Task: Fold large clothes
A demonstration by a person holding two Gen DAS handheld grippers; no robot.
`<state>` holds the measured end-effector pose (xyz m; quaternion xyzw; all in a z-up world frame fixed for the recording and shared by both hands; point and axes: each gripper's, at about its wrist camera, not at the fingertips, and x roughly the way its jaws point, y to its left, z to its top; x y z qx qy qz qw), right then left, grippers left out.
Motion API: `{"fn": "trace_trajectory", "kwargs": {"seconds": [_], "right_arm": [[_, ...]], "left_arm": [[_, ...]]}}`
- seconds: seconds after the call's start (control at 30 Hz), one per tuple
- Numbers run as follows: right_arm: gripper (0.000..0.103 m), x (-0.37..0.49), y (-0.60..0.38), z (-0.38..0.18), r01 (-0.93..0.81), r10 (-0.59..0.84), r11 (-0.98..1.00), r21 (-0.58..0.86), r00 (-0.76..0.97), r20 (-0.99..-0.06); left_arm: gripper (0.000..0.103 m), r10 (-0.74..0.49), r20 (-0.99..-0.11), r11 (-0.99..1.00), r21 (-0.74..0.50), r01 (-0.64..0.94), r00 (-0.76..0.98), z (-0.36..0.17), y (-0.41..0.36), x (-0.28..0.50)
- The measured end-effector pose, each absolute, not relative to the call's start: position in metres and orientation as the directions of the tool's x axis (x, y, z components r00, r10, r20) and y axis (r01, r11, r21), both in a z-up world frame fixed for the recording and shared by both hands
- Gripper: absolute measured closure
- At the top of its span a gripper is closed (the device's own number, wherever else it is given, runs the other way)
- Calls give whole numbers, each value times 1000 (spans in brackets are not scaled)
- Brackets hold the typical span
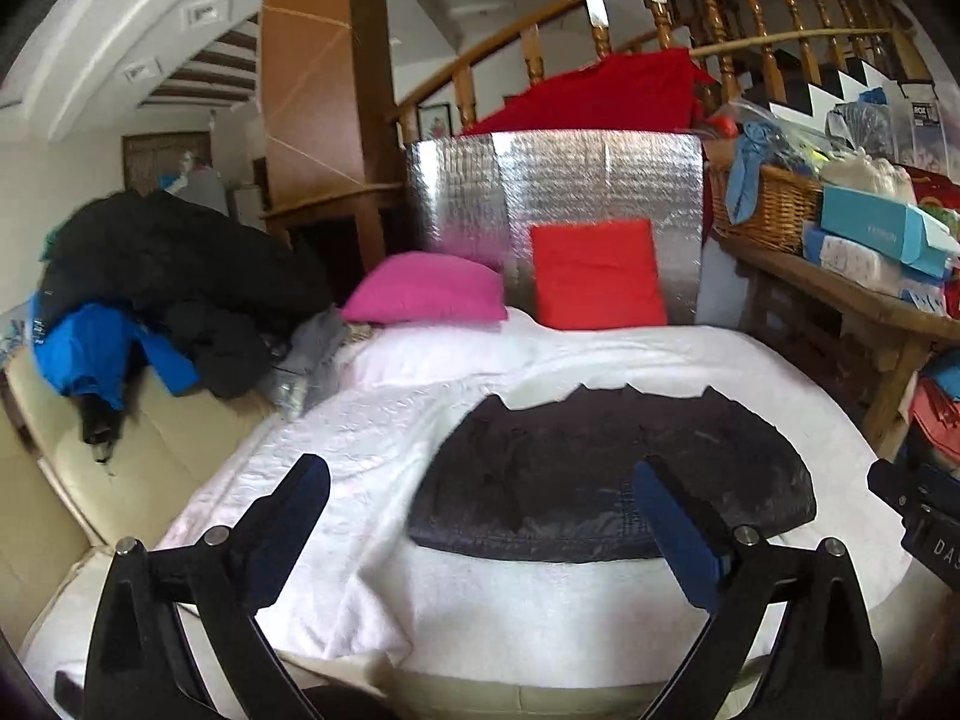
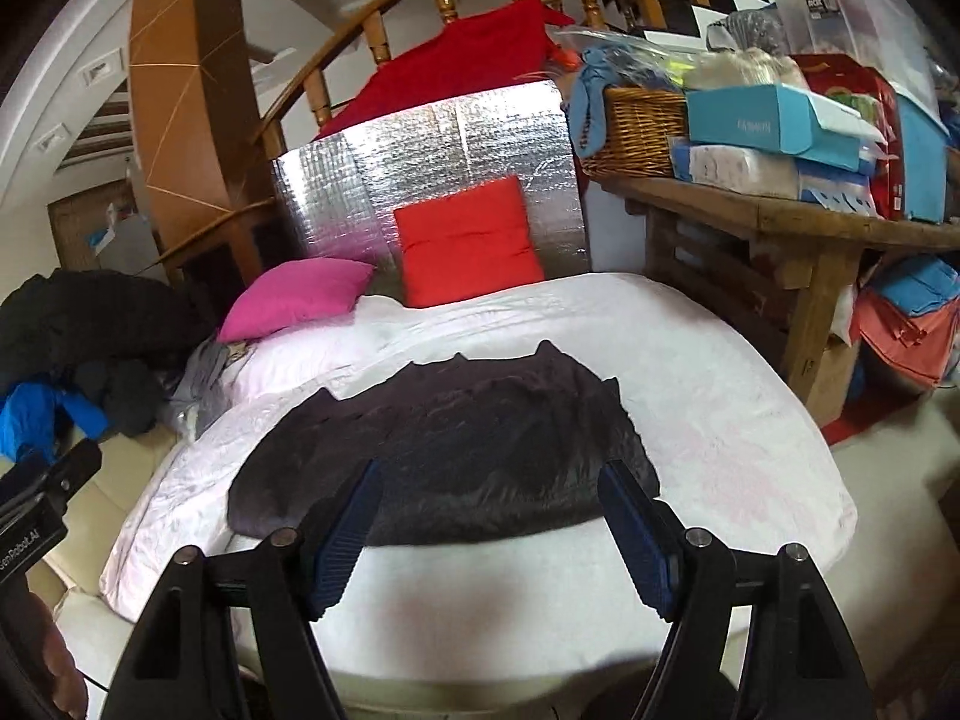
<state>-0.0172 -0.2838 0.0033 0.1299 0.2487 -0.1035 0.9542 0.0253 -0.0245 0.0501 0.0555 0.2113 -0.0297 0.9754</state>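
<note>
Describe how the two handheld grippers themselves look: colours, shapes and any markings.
Both are alike. The left gripper has black angular arms with triangular cut-outs, silver round pivot pins and two dark blue fingers. The right gripper matches; its blue pads are visibly ribbed. Each gripper's black body, seen from the other's camera, carries partial white lettering. No cables or sleeves show.

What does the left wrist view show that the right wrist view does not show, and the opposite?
Only the left wrist view: the open left gripper.

Only the right wrist view: the open right gripper and orange folded cloth under the wooden table.

Both: the dark garment on the white blanket, the pink pillow, the red cushion.
</note>
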Motion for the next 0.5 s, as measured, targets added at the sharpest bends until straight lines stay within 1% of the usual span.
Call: {"fn": "trace_trajectory", "kwargs": {"seconds": [0.1, 0.3, 0.5], "right_arm": [[25, -33, -270, 15, 273, -161, 946, 173, 861, -482], [25, -59, -249, 37, 289, -205, 948, 130, 872, -444], [25, -66, -241, 42, 287, -202, 949, 133, 874, -442]], "left_arm": [[2, -23, -405, 992, 101, 69, 914, 60, -25, 2], [2, -25, -388, 994, 85, 63, 921, 71, -18, -18], [2, -11, -364, 994, 99, 50, 932, 77, -17, -26]]}}
